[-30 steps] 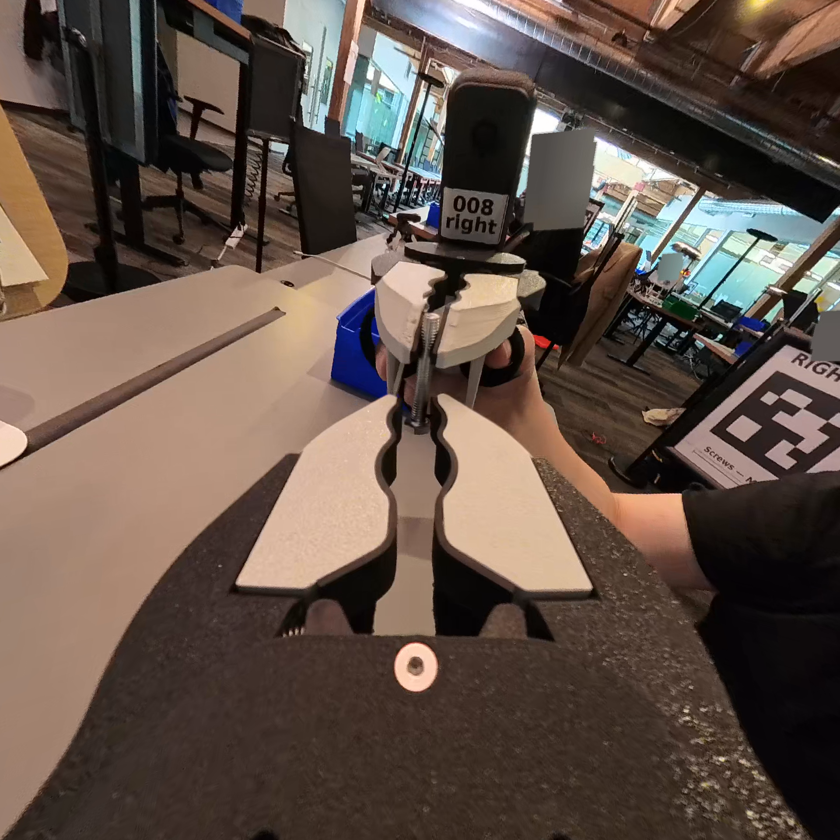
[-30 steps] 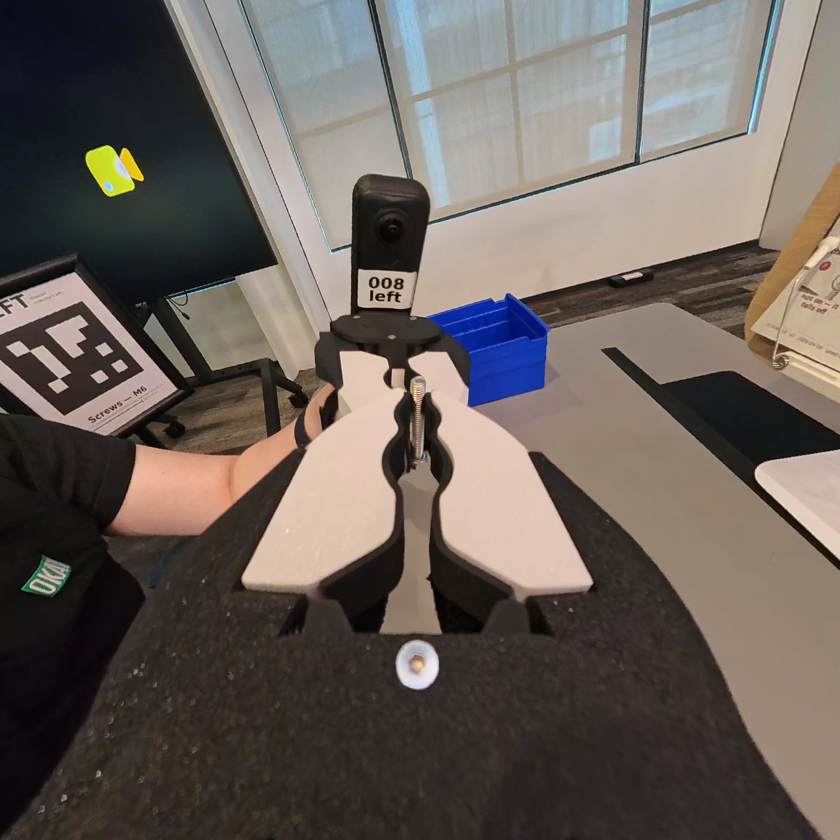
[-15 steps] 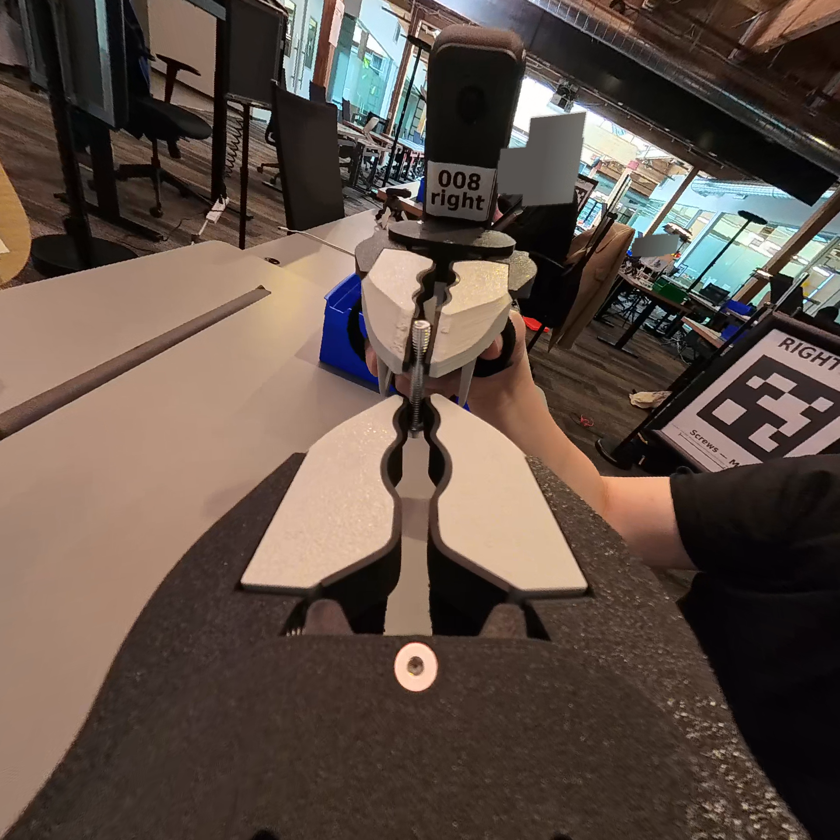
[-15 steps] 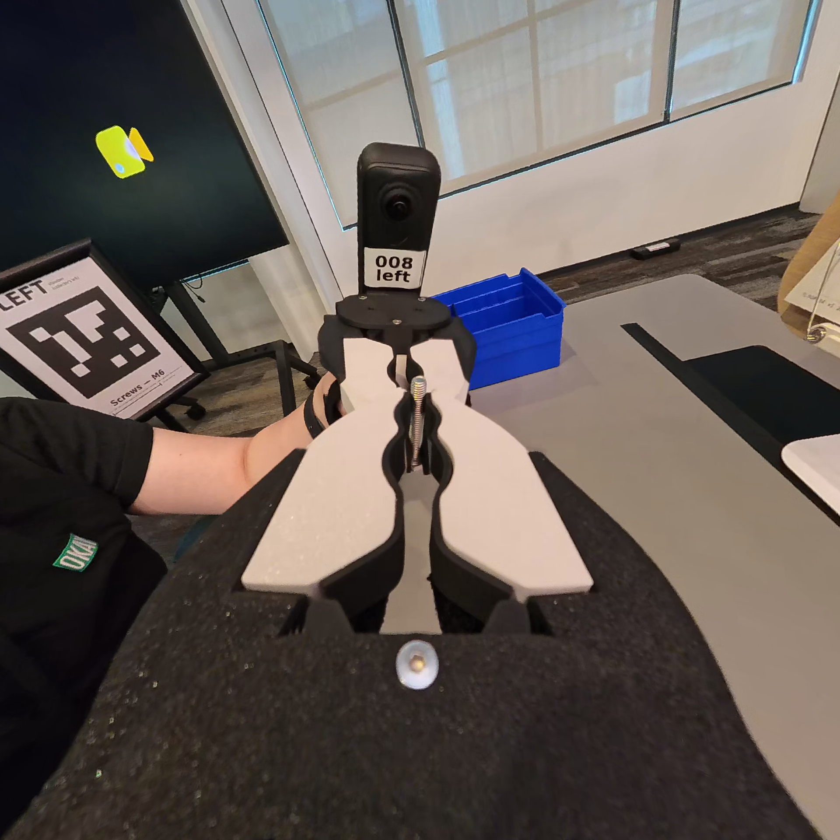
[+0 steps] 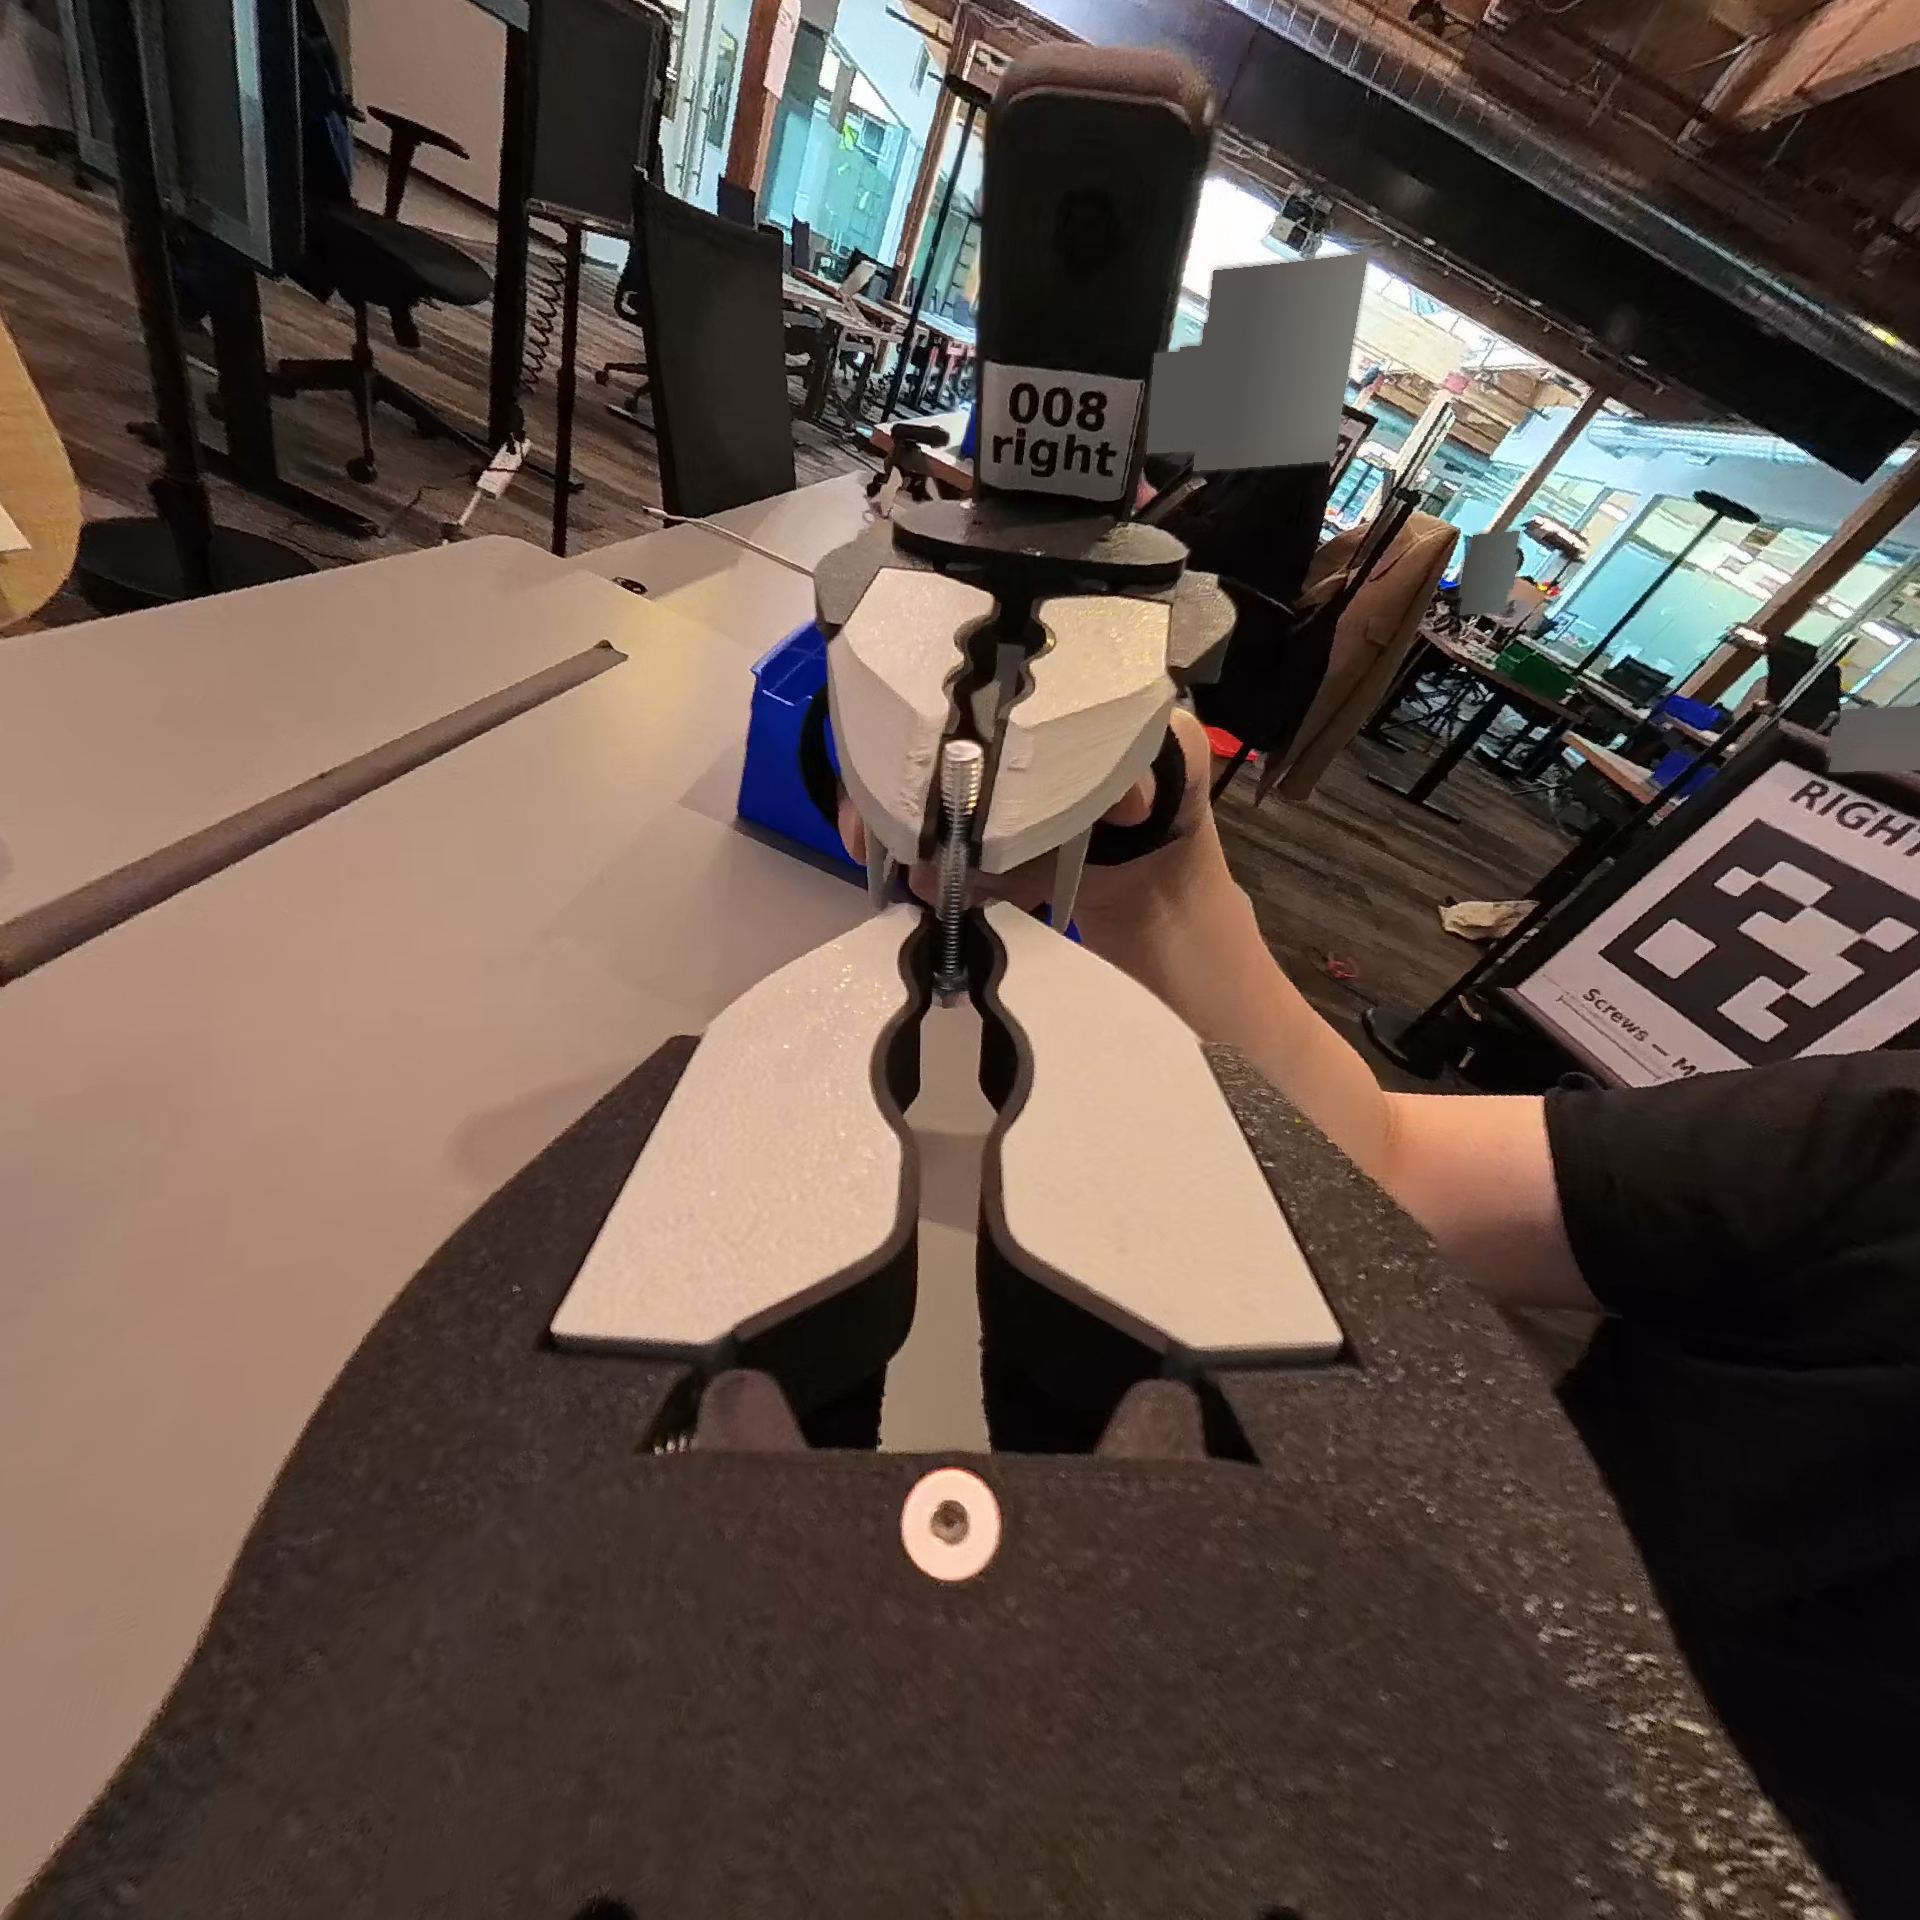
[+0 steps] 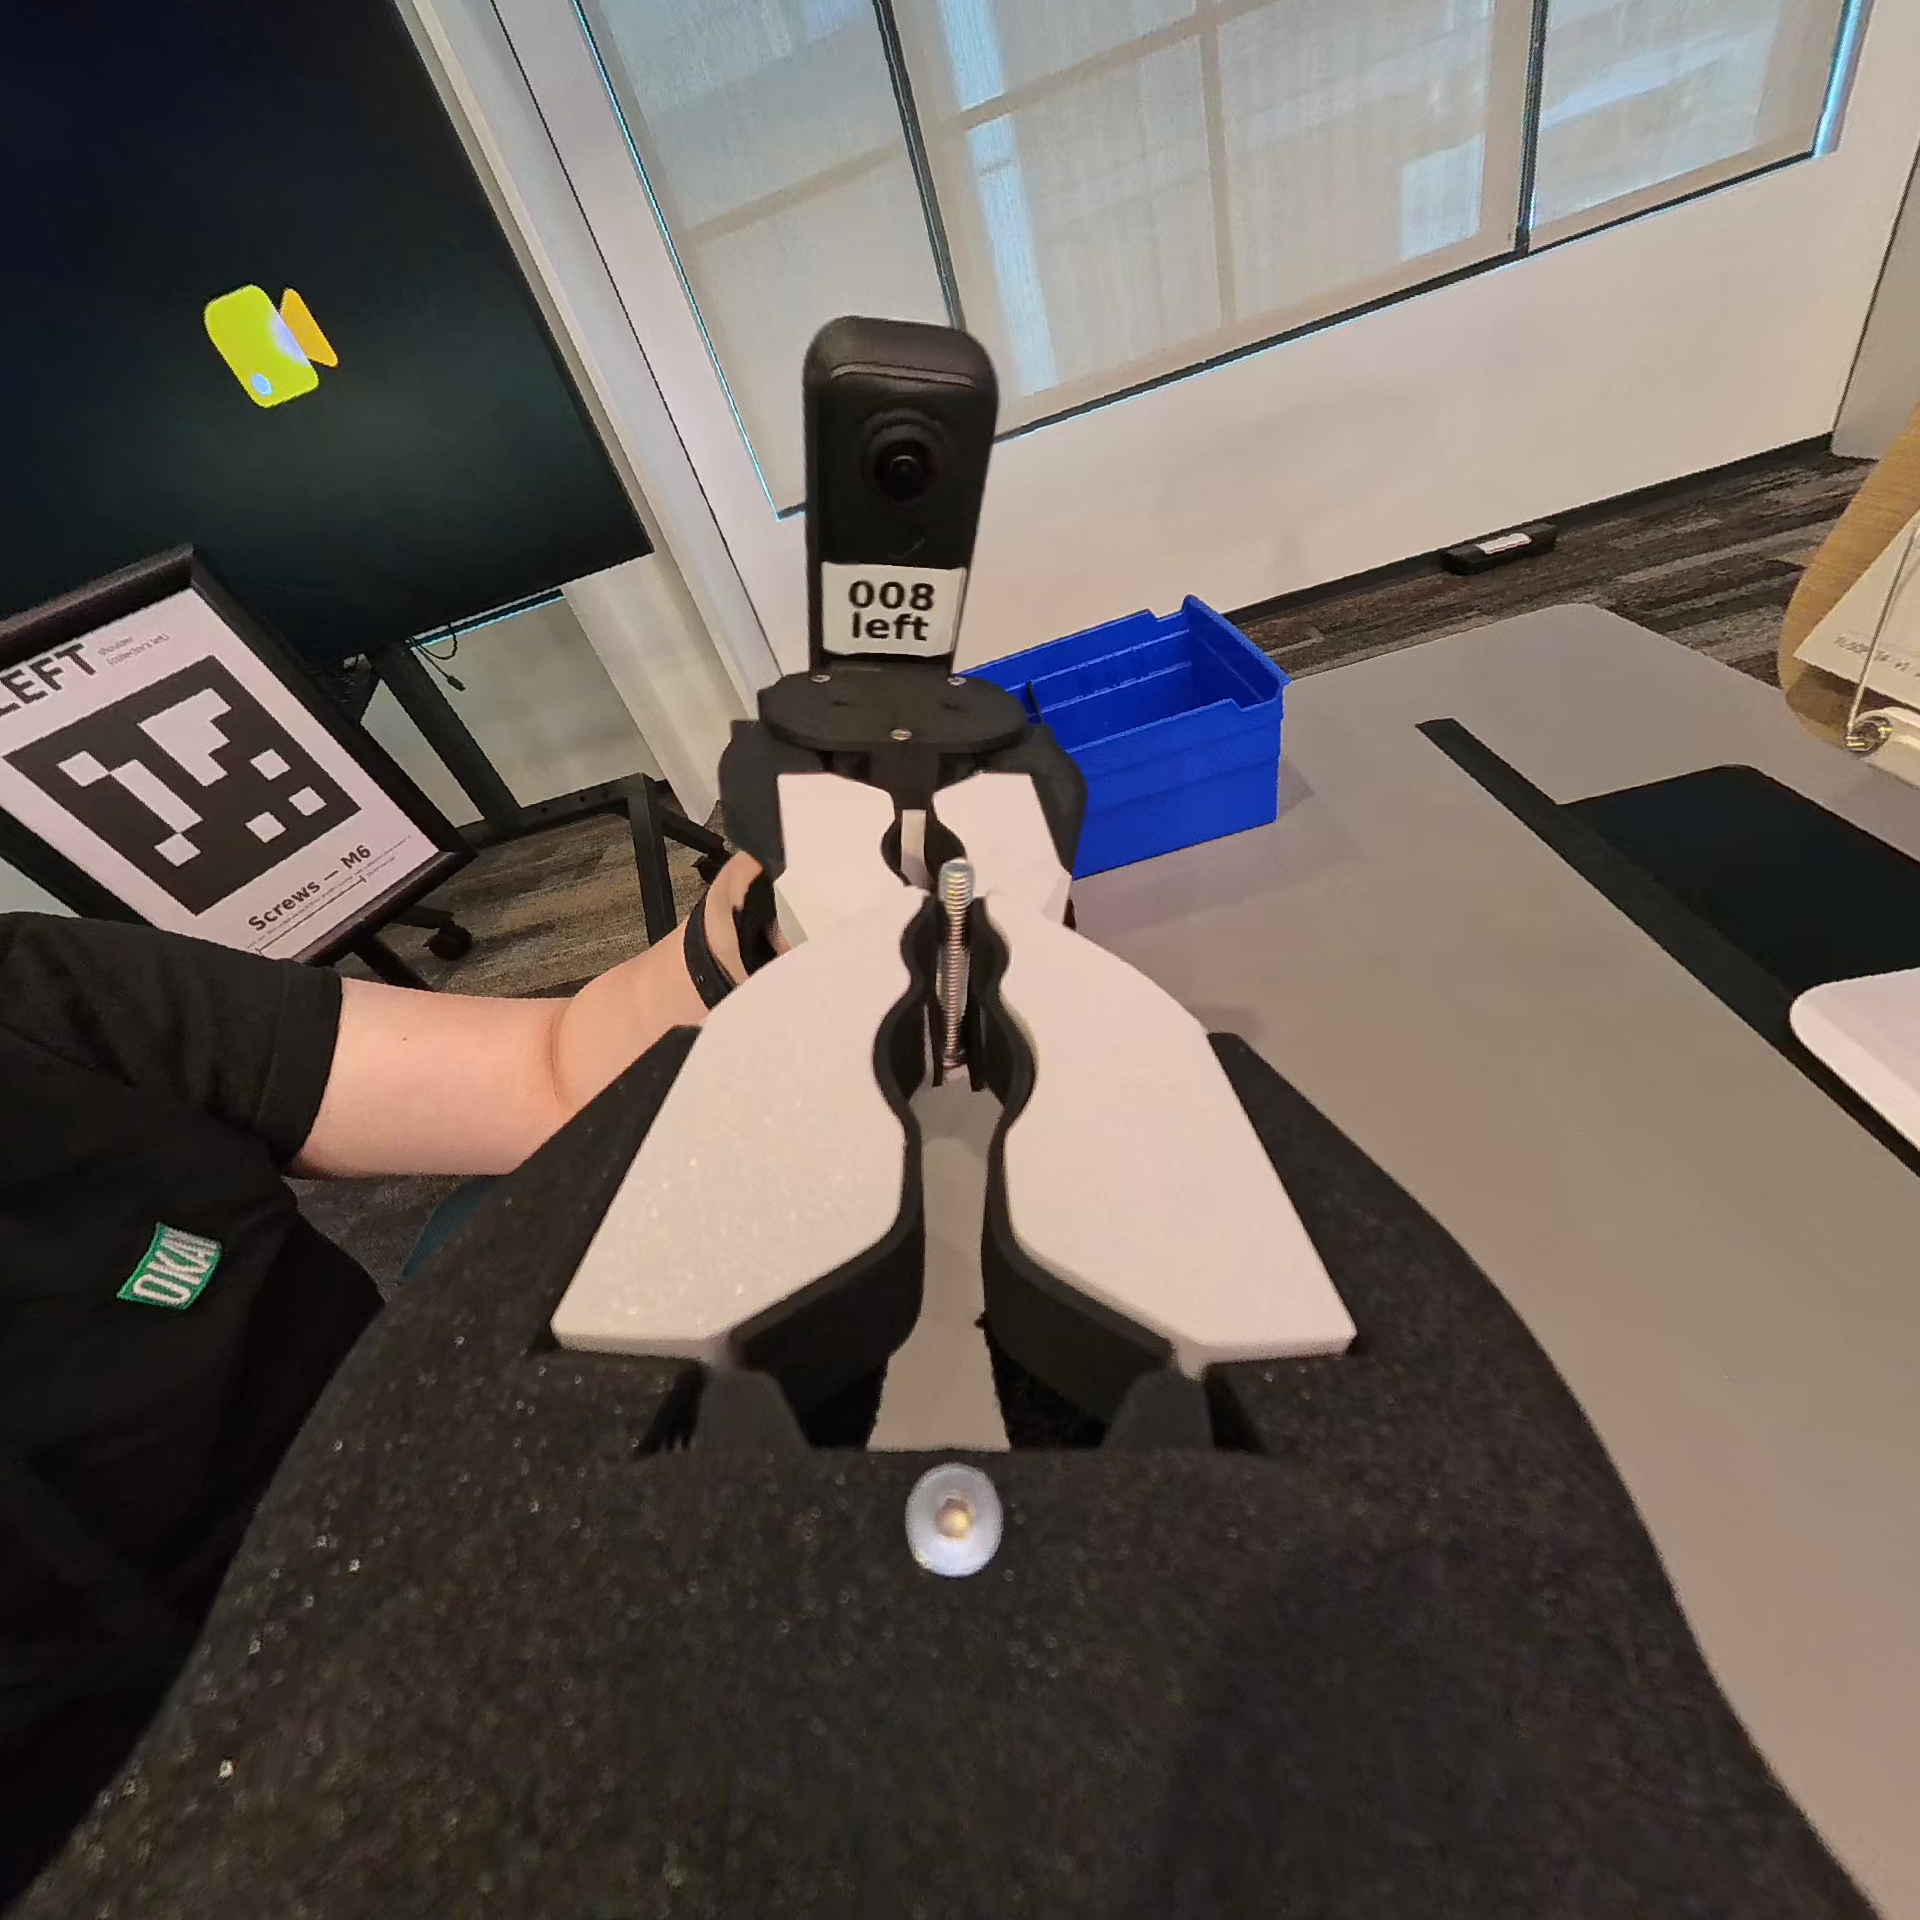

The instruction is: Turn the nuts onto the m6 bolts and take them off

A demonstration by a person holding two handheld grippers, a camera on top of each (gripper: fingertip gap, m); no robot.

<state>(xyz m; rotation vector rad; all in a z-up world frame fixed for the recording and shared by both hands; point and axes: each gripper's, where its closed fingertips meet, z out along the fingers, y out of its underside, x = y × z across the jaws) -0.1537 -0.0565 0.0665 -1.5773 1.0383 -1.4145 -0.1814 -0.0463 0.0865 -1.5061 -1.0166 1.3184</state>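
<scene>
A silver M6 bolt (image 5: 954, 852) stands upright between my two grippers, which face each other above the grey table (image 5: 312, 935). My left gripper (image 5: 951, 930) is shut around the bolt's lower end, where a wider nut-like piece (image 5: 948, 989) sits in the finger notch. My right gripper (image 6: 954, 935) is shut on the bolt (image 6: 953, 966), whose shank runs down through its finger groove. In the left wrist view the right gripper (image 5: 977, 862) shows just behind the bolt. In the right wrist view the left gripper (image 6: 914, 873) shows behind it. The exact contact points are hidden.
A blue bin (image 6: 1153, 748) stands on the table behind the left gripper, and its corner shows in the left wrist view (image 5: 779, 748). A dark strip (image 5: 312, 800) runs across the table. Marker signs (image 6: 197, 790) (image 5: 1766, 935) stand beside the table, on the floor. A white board (image 6: 1870, 1039) lies at right. Left and right tips are no more than a few centimetres apart.
Both grippers stay shut around the bolt. The bolt leaned to the right in the left wrist view and now stands straighter. The background has shifted a little in both views.
</scene>
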